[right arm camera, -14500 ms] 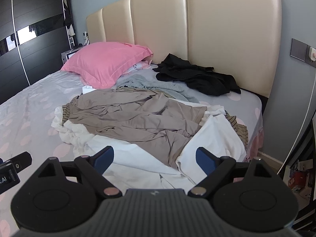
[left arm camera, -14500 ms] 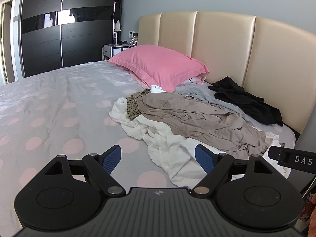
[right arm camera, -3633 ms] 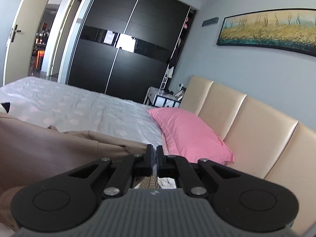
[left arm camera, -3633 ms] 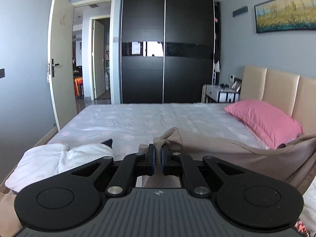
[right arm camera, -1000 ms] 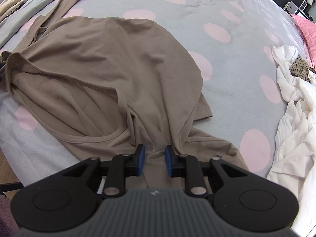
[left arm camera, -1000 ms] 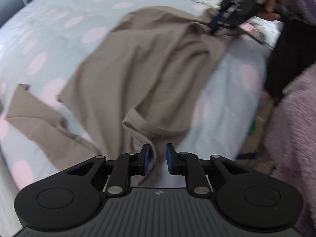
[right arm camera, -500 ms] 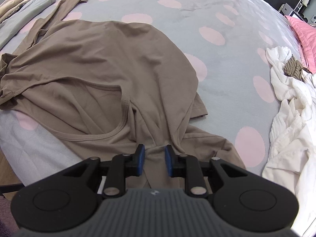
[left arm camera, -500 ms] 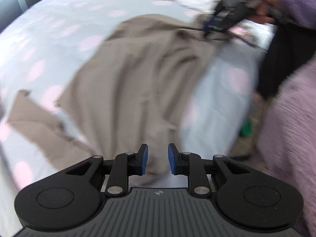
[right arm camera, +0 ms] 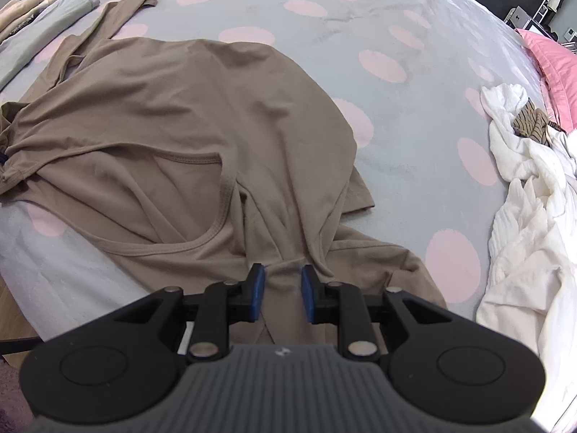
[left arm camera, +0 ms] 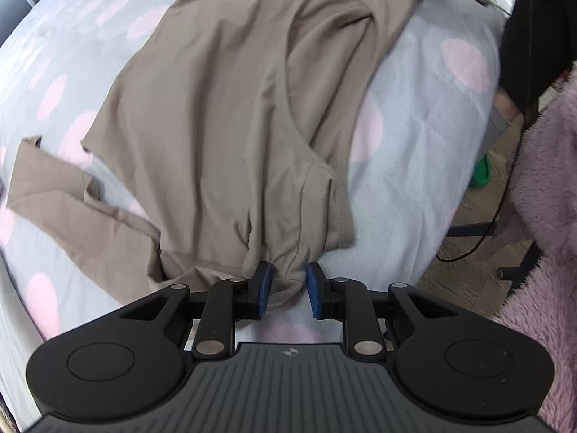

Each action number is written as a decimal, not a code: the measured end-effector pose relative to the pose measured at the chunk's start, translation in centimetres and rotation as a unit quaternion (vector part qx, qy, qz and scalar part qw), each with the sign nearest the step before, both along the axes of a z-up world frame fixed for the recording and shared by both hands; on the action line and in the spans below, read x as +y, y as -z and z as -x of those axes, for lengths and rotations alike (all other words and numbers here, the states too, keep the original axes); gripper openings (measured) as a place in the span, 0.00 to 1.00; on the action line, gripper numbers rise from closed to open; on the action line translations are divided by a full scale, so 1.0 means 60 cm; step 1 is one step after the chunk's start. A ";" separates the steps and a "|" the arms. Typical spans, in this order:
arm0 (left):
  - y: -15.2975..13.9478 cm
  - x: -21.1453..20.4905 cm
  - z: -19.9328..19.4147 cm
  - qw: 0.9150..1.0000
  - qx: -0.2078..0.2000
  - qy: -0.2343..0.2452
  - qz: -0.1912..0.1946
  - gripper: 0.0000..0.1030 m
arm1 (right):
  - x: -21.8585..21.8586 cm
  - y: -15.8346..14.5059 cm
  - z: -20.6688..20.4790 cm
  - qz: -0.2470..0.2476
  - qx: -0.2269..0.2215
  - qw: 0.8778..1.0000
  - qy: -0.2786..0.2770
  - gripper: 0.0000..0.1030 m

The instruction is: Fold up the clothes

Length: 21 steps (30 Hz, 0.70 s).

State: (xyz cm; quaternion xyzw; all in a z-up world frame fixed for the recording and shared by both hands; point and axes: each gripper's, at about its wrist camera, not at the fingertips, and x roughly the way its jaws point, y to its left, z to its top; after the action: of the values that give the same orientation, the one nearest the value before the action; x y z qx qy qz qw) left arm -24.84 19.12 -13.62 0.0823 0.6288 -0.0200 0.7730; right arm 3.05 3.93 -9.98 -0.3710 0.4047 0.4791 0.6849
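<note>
Between left gripper [left arm camera: 287, 290] pads, brown top [left arm camera: 216, 115] hem

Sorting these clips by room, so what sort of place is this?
Most likely a bedroom in a home. A wide bed with a grey sheet with pink dots fills the view, a pink pillow lies at its far end, and a brown top lies spread for folding.

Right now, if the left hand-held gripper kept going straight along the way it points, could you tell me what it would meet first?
Most likely the bunched edge of the brown top, which already sits between the left hand-held gripper fingers, with the spotted bedsheet just beneath, though depth is unclear.
</note>
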 end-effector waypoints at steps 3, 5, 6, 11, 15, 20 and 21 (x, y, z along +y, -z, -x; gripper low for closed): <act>-0.008 0.010 0.001 1.000 -0.010 -0.017 0.007 0.06 | 0.000 -0.001 0.002 -0.002 -0.005 1.000 -0.005 0.24; -0.034 0.021 0.007 0.999 -0.031 -0.032 0.024 0.06 | -0.001 -0.003 0.004 -0.004 -0.007 1.000 -0.006 0.24; -0.052 0.029 0.011 0.998 -0.047 -0.040 0.032 0.06 | -0.003 -0.004 0.004 -0.005 -0.008 1.000 -0.005 0.24; -0.151 0.107 0.031 0.977 -0.147 -0.135 0.073 0.06 | -0.005 -0.003 -0.002 0.002 -0.014 1.000 0.009 0.23; -0.182 0.159 0.037 0.971 -0.157 -0.175 0.047 0.05 | -0.002 -0.003 -0.020 0.018 -0.031 0.998 0.048 0.00; -0.170 0.174 0.038 0.978 -0.129 -0.159 0.044 0.05 | -0.015 -0.030 -0.053 -0.011 -0.055 0.991 0.125 0.00; -0.161 0.170 0.038 0.982 -0.119 -0.139 0.053 0.05 | -0.017 -0.032 -0.057 -0.010 -0.065 0.989 0.135 0.00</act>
State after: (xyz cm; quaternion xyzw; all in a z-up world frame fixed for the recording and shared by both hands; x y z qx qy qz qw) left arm -27.13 29.30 -3.94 -0.0453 0.5355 0.0640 0.8409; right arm 6.47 2.91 -8.06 -0.3364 0.4011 0.3607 0.7719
